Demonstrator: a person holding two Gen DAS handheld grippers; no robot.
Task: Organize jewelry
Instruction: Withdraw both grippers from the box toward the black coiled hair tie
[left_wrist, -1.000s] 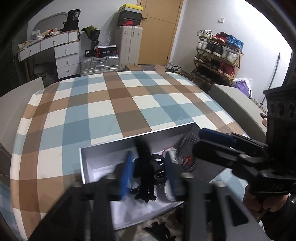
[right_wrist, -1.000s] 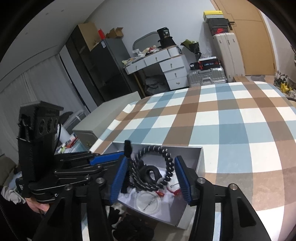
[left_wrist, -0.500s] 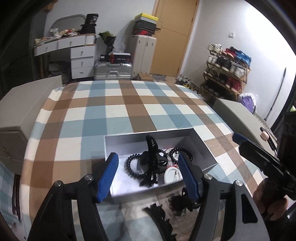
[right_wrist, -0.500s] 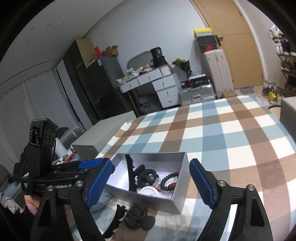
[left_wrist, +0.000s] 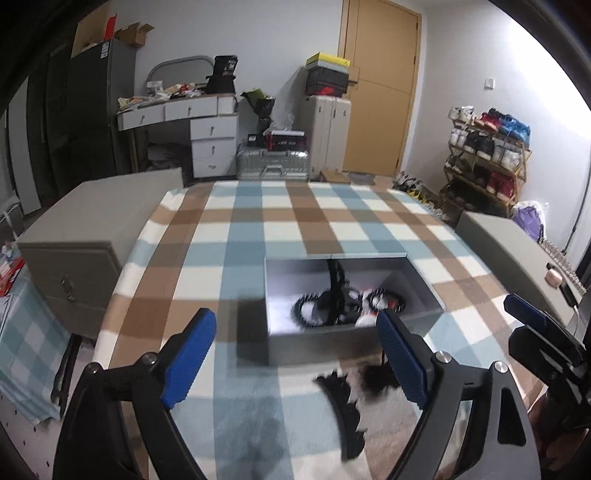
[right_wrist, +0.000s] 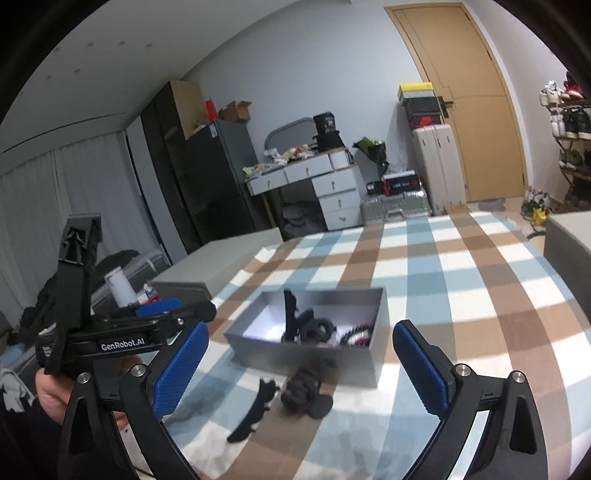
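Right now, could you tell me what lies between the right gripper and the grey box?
In the right wrist view, a black hair comb and a dark scrunchie lie on the plaid cloth.

Both wrist views look forward-down over checked bed — shared grey box (left_wrist: 354, 343) (right_wrist: 306, 360) ahead, near.

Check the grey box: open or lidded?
Open. The grey box has no lid on it in either wrist view; its pale floor shows, with a beaded bracelet and black hair clips inside.
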